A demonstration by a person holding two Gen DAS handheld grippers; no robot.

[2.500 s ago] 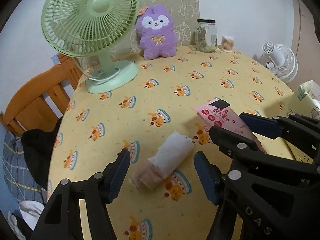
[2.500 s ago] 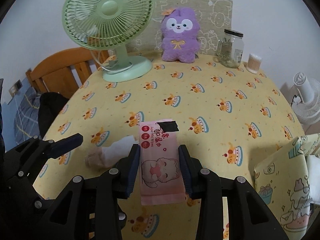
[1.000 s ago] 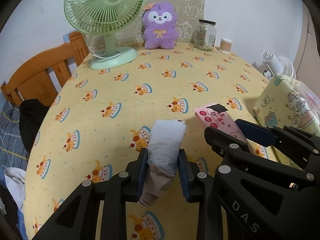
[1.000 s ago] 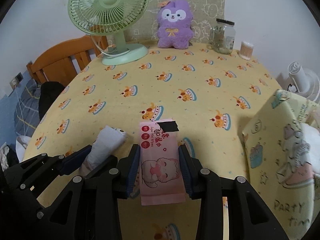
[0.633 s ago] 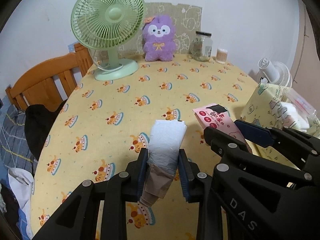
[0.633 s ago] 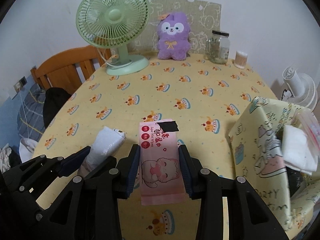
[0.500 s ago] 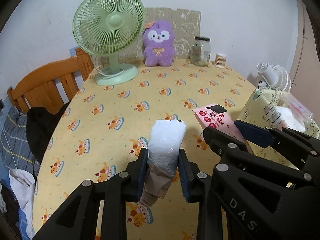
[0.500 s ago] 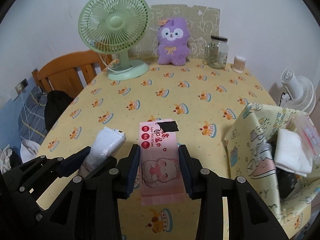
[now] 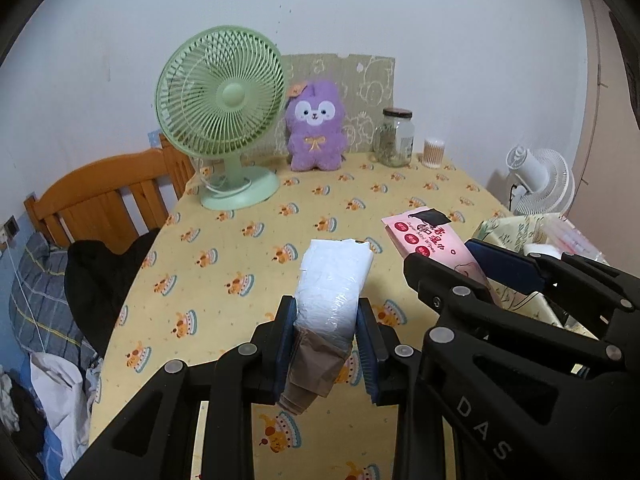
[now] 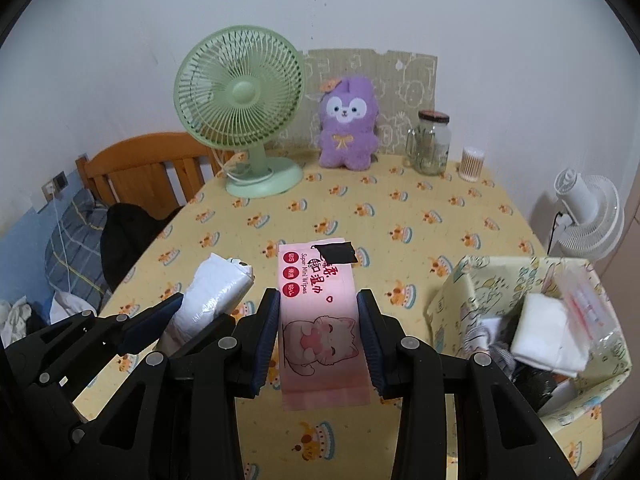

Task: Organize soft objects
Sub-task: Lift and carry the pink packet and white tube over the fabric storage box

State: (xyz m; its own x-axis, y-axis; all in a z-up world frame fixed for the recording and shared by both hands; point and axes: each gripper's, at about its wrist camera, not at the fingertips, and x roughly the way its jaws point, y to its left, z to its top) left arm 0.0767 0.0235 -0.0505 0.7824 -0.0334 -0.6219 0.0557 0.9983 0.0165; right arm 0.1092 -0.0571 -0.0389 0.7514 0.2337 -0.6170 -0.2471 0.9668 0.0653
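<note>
Left gripper clamped on a white plastic-wrapped roll, right gripper clamped on a pink wipes pack. Both held side by side, clear above the yellow tablecloth, probably for dropping into the open fabric bin at right, already holding soft things.

The left tool and the right tool are made of matt black plastic, with blue ribbed pads. A white roll is wrapped in thin, crinkled, glossy plastic film. The pink wipes pack is covered in smooth, slightly shiny foil. The counter is covered with matt printed cloth. The purple toy is made of fluffy plush. The jar is of clear glass, and the chair of varnished wood.
</note>
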